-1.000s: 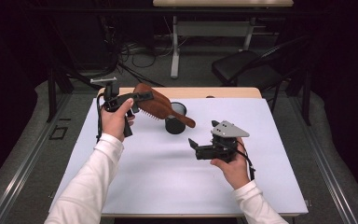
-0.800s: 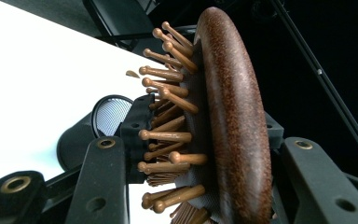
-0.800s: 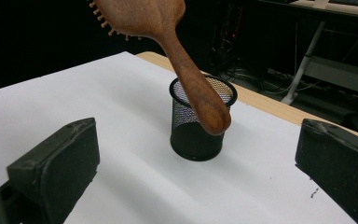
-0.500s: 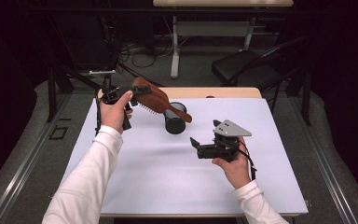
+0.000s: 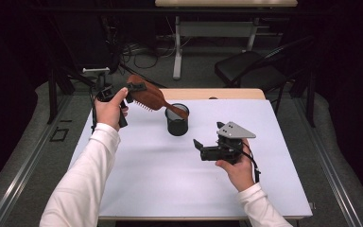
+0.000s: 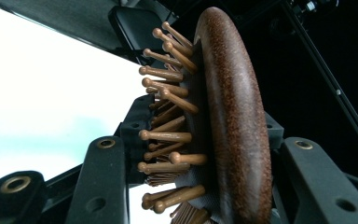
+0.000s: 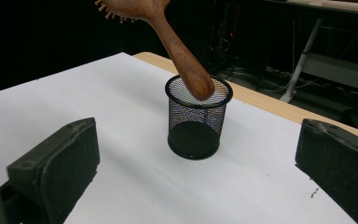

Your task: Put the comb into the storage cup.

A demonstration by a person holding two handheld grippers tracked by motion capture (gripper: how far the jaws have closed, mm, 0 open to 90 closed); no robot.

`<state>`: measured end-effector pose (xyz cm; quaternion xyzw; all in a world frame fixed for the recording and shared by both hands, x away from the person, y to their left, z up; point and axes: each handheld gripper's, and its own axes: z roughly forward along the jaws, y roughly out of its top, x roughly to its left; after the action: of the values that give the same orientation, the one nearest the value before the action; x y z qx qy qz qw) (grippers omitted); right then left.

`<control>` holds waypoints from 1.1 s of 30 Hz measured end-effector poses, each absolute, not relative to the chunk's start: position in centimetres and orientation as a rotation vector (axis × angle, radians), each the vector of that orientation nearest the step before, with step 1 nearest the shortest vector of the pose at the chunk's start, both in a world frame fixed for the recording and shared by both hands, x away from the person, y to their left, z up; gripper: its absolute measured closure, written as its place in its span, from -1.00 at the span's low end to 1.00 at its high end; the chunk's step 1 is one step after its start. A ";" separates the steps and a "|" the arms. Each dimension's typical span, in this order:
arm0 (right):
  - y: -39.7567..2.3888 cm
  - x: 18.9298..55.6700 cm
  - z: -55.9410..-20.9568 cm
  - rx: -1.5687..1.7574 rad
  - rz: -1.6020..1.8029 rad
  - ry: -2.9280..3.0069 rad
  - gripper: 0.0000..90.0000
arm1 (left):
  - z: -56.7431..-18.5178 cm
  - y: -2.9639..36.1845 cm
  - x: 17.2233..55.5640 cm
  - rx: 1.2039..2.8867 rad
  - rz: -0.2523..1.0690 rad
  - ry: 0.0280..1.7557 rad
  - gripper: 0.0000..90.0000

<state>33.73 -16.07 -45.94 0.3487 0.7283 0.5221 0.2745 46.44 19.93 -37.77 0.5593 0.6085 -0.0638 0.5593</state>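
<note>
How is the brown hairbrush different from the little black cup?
The hairbrush is brown wood with peg bristles; the cup is black wire mesh you can see through. The hairbrush hangs tilted in the air, clamped by the left hand-held gripper; the cup stands upright on the white table. The hairbrush is long; the cup is short and round. The brush's handle tip is at the cup's opening.

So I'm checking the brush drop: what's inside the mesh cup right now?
Only the hairbrush handle tip, dipping just inside the mesh cup's rim. Below it the cup looks empty; its dark bottom is hard to see.

Smooth brown wooden hairbrush (image 6: 233, 116), black metal-mesh cup (image 7: 196, 122), matt white table (image 5: 170, 179).
</note>
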 end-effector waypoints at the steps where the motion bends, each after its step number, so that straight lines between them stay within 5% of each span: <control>1: -16.0 33.7 -45.9 0.937 1.405 1.958 -1.00 | -37.8 20.0 46.5 1.322 -0.147 1.437 0.18; 33: -16.1 33.7 -45.9 0.936 1.405 1.952 -1.00 | -38.4 19.5 47.8 1.305 -0.054 1.507 0.18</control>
<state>33.65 -16.09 -45.92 0.3483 0.7269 0.5232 0.2767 47.80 19.45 -38.45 0.5497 0.6346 -0.0227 0.5428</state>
